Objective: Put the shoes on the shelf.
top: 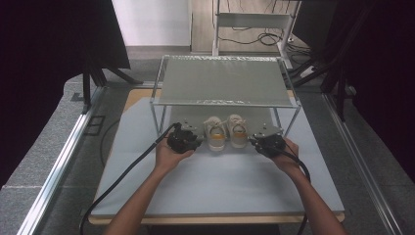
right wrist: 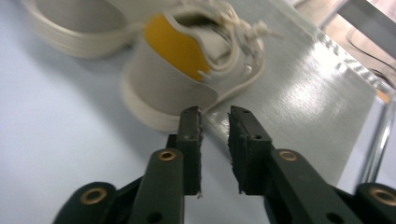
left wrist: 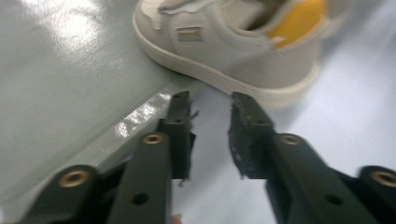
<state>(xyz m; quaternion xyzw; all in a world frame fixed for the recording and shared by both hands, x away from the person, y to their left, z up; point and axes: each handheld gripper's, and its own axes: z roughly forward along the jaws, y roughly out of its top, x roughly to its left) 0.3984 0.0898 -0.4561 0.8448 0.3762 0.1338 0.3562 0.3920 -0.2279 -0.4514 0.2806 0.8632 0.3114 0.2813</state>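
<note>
Two pale shoes sit heel-out, side by side at the shelf's (top: 222, 81) front edge, between both tongs. Left tongs (top: 185, 138) flank the left shoe (top: 215, 132), right tongs (top: 266, 140) the right shoe (top: 238, 130); both narrow, gripping nothing.

Two pale shoes (top: 226, 132) sit side by side. One metal rack (top: 222, 81) has two shelves. Two grippers (top: 183, 139) flank them.
</note>
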